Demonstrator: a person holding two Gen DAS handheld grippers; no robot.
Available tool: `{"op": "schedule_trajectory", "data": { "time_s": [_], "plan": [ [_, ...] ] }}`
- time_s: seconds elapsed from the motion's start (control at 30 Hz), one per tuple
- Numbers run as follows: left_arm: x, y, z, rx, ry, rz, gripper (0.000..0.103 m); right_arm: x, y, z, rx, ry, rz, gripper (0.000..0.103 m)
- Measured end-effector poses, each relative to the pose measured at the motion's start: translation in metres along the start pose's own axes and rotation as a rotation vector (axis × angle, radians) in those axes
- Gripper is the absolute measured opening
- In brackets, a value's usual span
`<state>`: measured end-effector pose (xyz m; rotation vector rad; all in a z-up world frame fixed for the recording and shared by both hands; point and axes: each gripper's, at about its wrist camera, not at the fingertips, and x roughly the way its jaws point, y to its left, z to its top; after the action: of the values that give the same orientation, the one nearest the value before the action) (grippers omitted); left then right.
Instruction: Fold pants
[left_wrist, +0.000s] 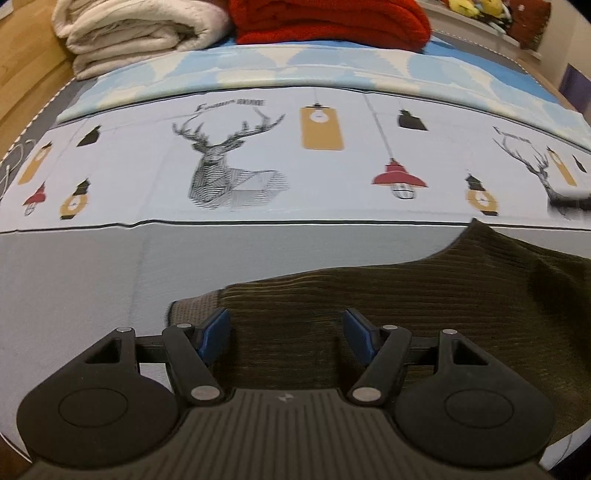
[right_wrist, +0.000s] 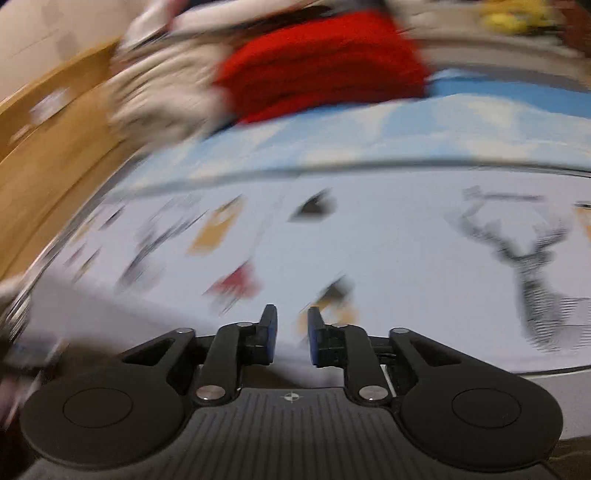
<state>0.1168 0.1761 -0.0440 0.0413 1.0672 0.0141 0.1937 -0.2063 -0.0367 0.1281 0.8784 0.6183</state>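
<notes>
— Left gripper (left_wrist: 286, 334) stands wide open, blue pads (left_wrist: 214, 334) clear on either side, holding nothing. The pants (left_wrist: 424, 302) lie directly beneath and ahead of it, spreading off to its right over the bedsheet (left_wrist: 92, 288).

— And the right gripper (right_wrist: 291, 332)?

— Jaws only narrowly apart, nothing between them; its view is smeared, and just printed sheet lies ahead of it.

— What could go wrong?

— My guess: the dark olive cloth is ribbed, corduroy-like and fairly thick, so closing over the flat middle could pinch only the top layer, or catch the sheet under the pale hem edge just left of the pads. Then the fold would drag crooked.

— Anything in the way?

— Far ahead sit a folded cream blanket (left_wrist: 136, 33) and a red knit throw (left_wrist: 328, 22), both soft and bulky, well apart from the pants.
</notes>
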Motion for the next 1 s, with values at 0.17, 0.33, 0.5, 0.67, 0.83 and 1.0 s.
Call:
{"op": "schedule_trajectory", "data": {
  "time_s": [0.17,0.33,0.5,0.67,0.83,1.0],
  "plan": [
    [-0.002,-0.026,0.004,0.04,-0.014,-0.033,0.073,0.021,0.018,-0.045,-0.26,0.194,-0.048,0.029],
    [-0.002,-0.045,0.01,0.063,-0.02,-0.046,0.073,0.028,-0.026,-0.059,-0.16,0.193,-0.228,0.0],
    [-0.01,-0.056,0.013,0.052,-0.05,-0.068,0.073,-0.008,-0.055,-0.068,-0.102,0.174,-0.355,0.0],
    [-0.029,-0.065,0.009,0.055,-0.101,-0.071,0.073,-0.083,-0.122,-0.093,0.102,0.171,-0.67,0.006],
    [-0.065,-0.08,-0.006,0.066,-0.204,-0.06,0.073,-0.218,-0.181,-0.143,0.549,-0.136,-0.841,0.012],
    [-0.11,-0.107,-0.031,0.032,-0.307,-0.148,0.073,-0.331,-0.184,-0.237,0.8,-0.5,-0.931,0.048]
  ]
}}
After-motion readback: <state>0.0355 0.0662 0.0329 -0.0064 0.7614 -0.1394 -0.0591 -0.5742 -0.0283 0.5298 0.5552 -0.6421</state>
